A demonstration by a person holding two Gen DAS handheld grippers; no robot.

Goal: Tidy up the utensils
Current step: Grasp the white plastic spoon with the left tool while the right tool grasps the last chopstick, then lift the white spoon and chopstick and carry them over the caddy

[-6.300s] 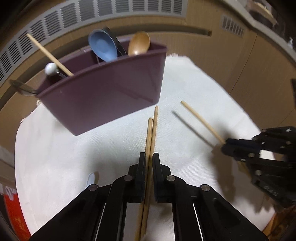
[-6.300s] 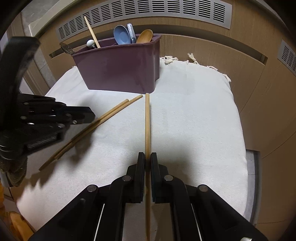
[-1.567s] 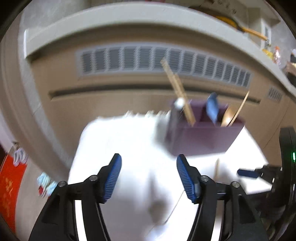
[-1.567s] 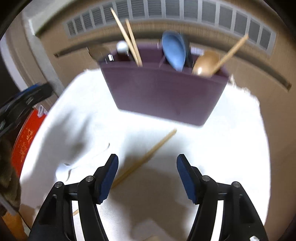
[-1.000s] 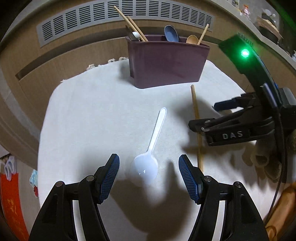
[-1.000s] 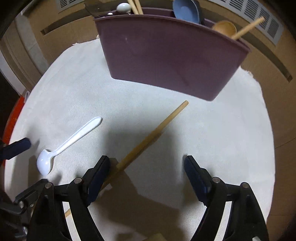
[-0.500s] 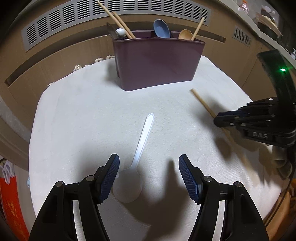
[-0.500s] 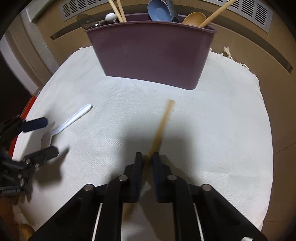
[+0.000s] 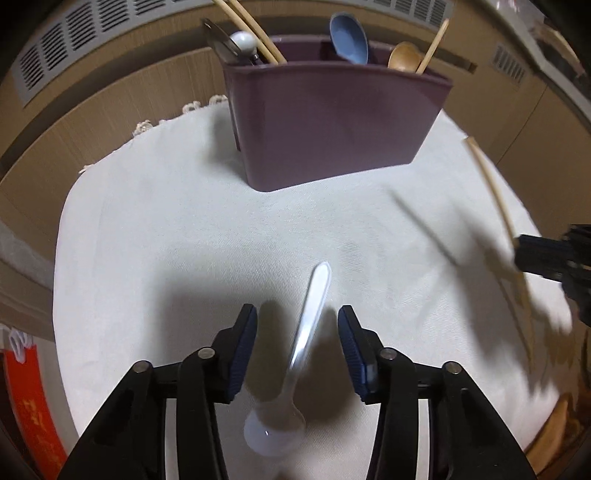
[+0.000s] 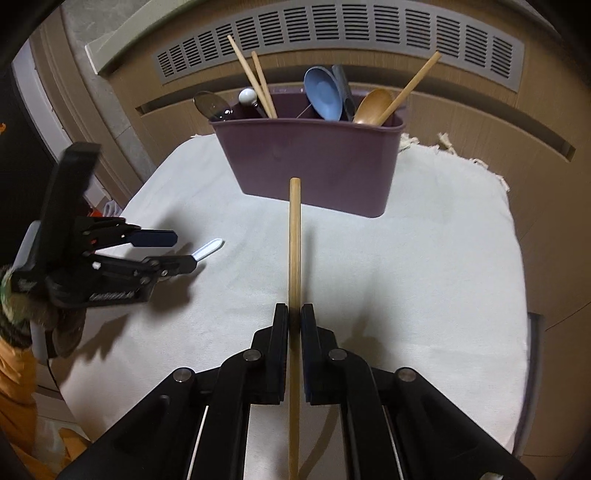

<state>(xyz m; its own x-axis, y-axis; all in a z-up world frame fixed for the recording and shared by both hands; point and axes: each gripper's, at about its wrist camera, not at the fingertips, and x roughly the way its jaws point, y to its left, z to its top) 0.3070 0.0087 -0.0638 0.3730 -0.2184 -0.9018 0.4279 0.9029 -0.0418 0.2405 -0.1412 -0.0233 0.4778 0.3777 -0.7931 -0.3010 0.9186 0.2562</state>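
A purple utensil holder stands at the back of a white cloth and holds chopsticks, a blue spoon, a wooden spoon and metal utensils. A white plastic spoon lies on the cloth. My left gripper is open, its fingers either side of the spoon's handle. My right gripper is shut on a wooden chopstick that is held above the cloth and points at the holder.
The white cloth covers a raised round-cornered surface with fringed far edges. Wooden panels with vent grilles stand behind the holder. A red object sits low at the left, beyond the cloth's edge.
My left gripper has moved down and forward so its fingers now straddle the white spoon's handle. My right gripper, shut on the chopstick, has lifted it and straightened it toward the holder.
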